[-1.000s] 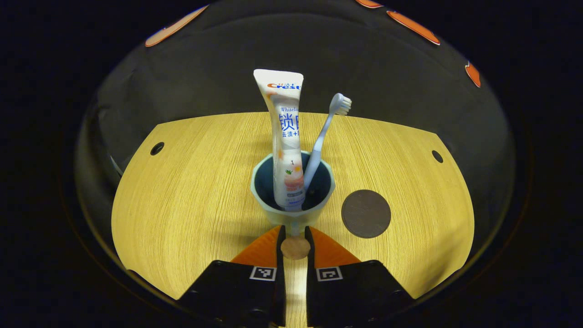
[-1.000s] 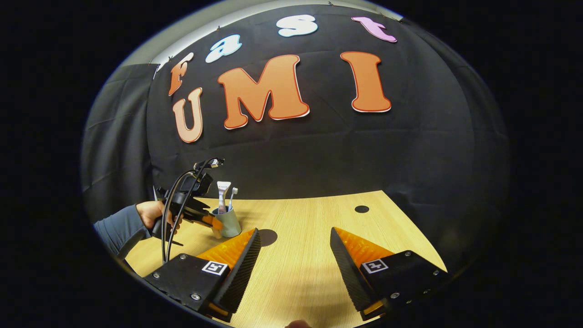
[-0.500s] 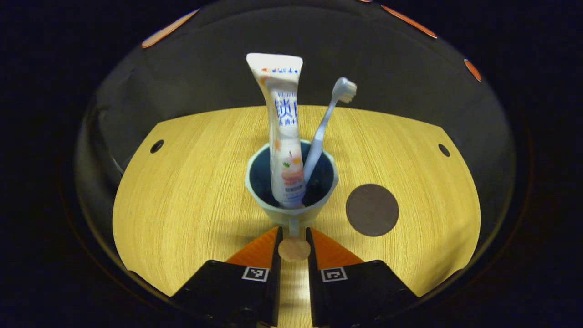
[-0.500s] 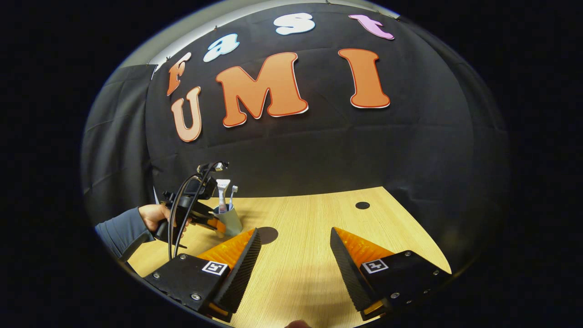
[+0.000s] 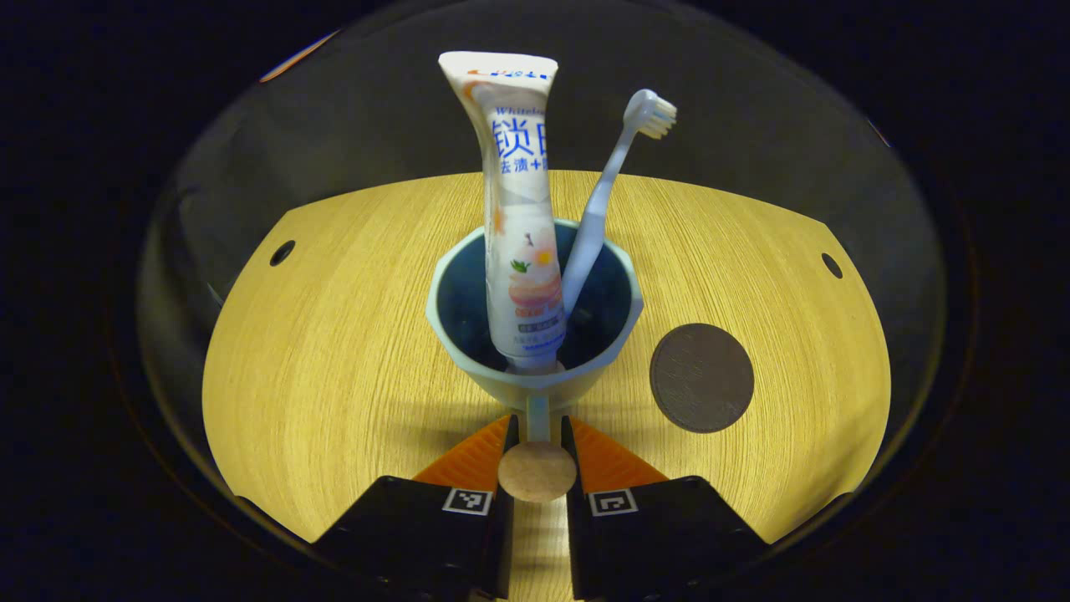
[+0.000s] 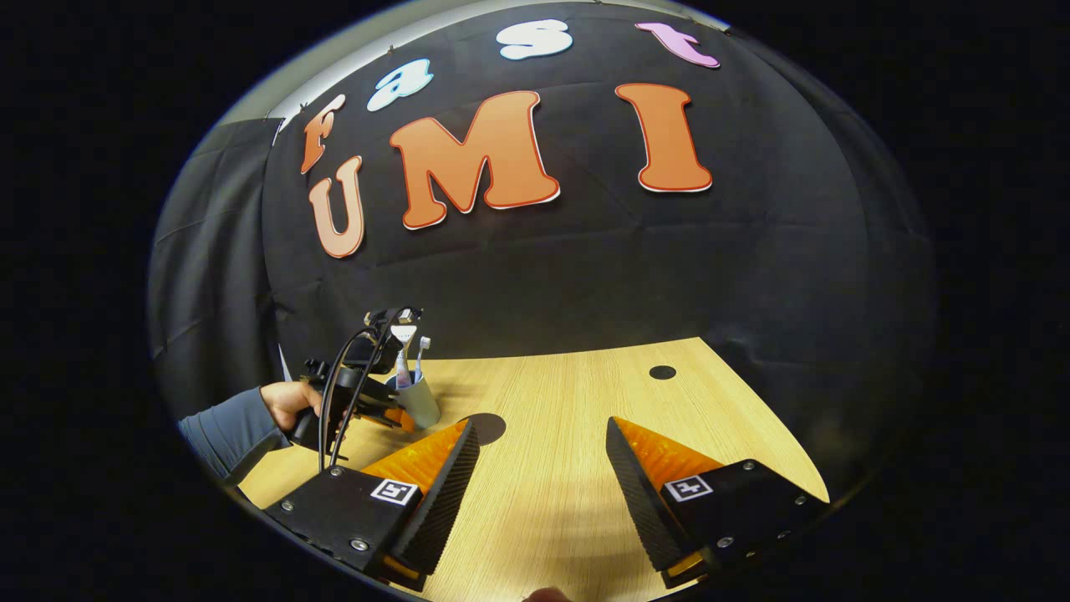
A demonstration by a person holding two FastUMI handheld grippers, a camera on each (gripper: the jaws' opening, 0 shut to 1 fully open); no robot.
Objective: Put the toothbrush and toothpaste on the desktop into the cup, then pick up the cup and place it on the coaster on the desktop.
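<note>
We found the left gripper (image 5: 536,435) clamped on the cup (image 5: 535,376) handle, toothpaste (image 5: 518,217) and toothbrush (image 5: 602,217) standing inside, the coaster (image 5: 701,378) just beside on the desk (image 5: 334,334). The right gripper (image 6: 542,468) stood apart, empty. We judged the thin handle grip could let the cup tilt and spill.

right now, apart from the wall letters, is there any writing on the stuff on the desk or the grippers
toothpaste: a printed label wraps round the tube; it is not read out here.
left gripper: square black-and-white coded markers, no words.
right gripper: same kind of markers, no words.
cup, toothbrush, coaster: no text seen.
</note>
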